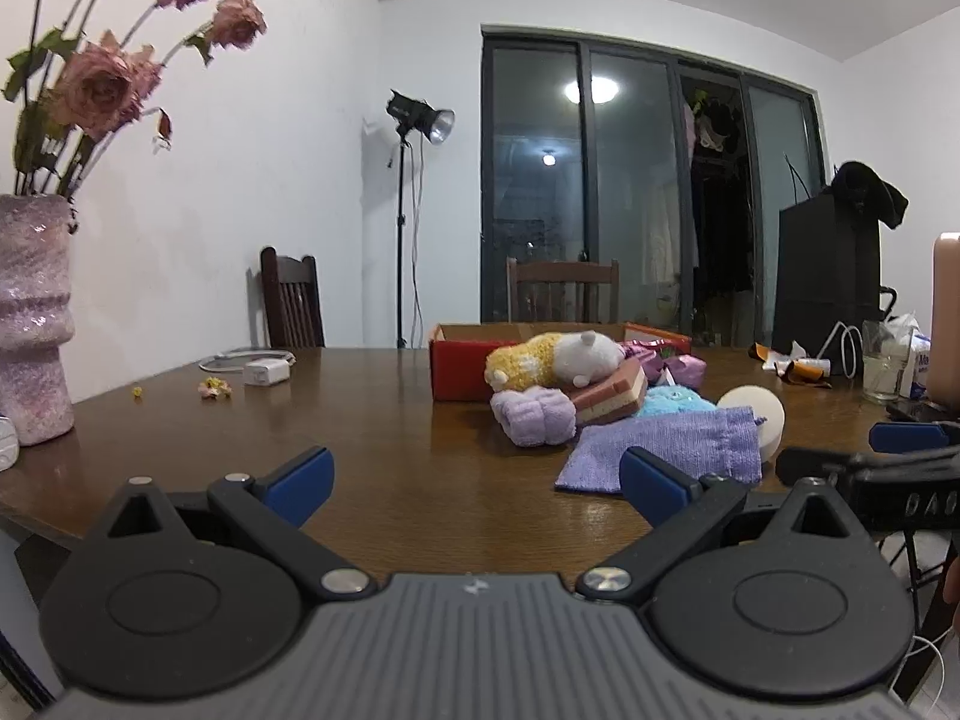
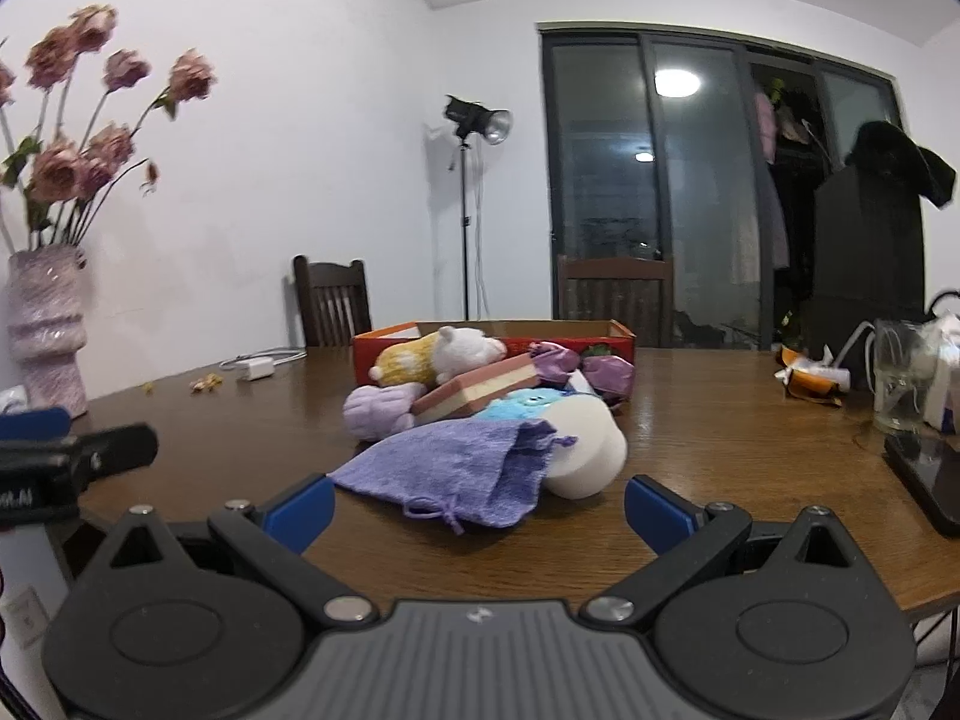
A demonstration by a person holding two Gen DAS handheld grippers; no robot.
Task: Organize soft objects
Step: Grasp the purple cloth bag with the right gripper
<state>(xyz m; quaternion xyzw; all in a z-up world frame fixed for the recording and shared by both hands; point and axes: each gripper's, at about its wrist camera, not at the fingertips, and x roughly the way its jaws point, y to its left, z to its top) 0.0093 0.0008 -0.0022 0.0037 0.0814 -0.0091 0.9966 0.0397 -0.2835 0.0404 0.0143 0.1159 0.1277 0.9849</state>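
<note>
A heap of soft things lies mid-table: a purple drawstring pouch [image 2: 462, 474] [image 1: 666, 447], a white round sponge [image 2: 585, 450] [image 1: 759, 420], a lilac rolled towel [image 1: 534, 417] [image 2: 375, 411], a pink-and-cream cake-shaped sponge [image 2: 480, 387] [image 1: 609, 396], a blue plush [image 2: 522, 405] [image 1: 675, 399], and a yellow-and-white plush [image 1: 552, 360] [image 2: 438, 354]. Behind them stands an open red box [image 1: 465, 369] [image 2: 606, 339]. My left gripper [image 1: 477, 483] is open, low over the table, left of the pouch. My right gripper [image 2: 480, 507] is open, just short of the pouch, nothing held.
A pink vase [image 1: 33, 324] [image 2: 48, 330] with dried roses stands at the left. A white charger [image 1: 264, 372] lies farther back. A glass mug [image 2: 900, 378], wrappers [image 2: 810, 381] and a dark phone [image 2: 930, 474] occupy the right side. Two chairs stand behind the table [image 2: 750, 450].
</note>
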